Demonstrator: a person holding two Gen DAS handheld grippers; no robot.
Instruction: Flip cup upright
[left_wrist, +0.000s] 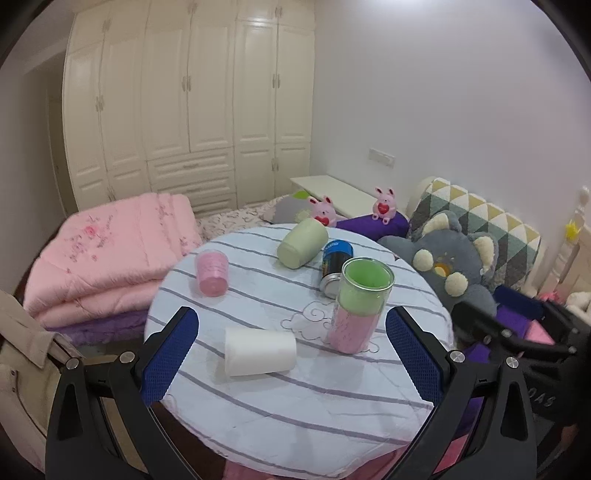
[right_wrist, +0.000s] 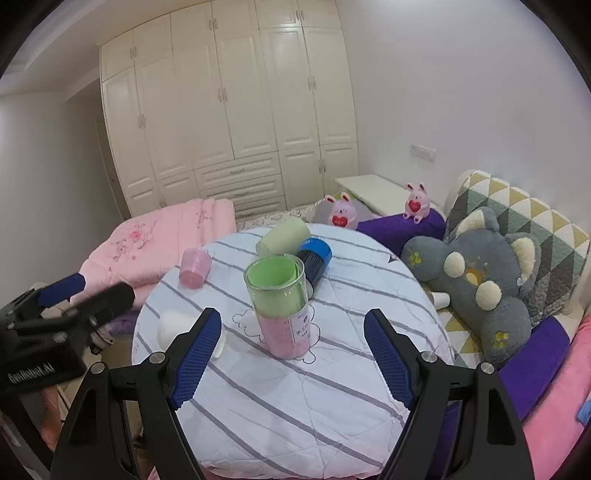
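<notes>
A clear cup with green and pink lining (left_wrist: 360, 304) stands upright on the round striped table (left_wrist: 295, 398); it also shows in the right wrist view (right_wrist: 282, 306). A white cup (left_wrist: 260, 350) lies on its side, partly hidden behind a finger in the right wrist view (right_wrist: 173, 326). A pale green cup (left_wrist: 302, 242) (right_wrist: 282, 236) lies on its side at the far edge. A pink cup (left_wrist: 211, 272) (right_wrist: 194, 272) stands mouth-down. My left gripper (left_wrist: 291, 332) is open, above the near table. My right gripper (right_wrist: 293, 338) is open, with the clear cup ahead between its fingers.
A blue can (left_wrist: 335, 267) (right_wrist: 314, 264) lies beside the green cup. A folded pink quilt (left_wrist: 110, 254) sits to the left, a grey plush toy (left_wrist: 454, 262) and pillows to the right. White wardrobes (left_wrist: 192, 110) stand behind.
</notes>
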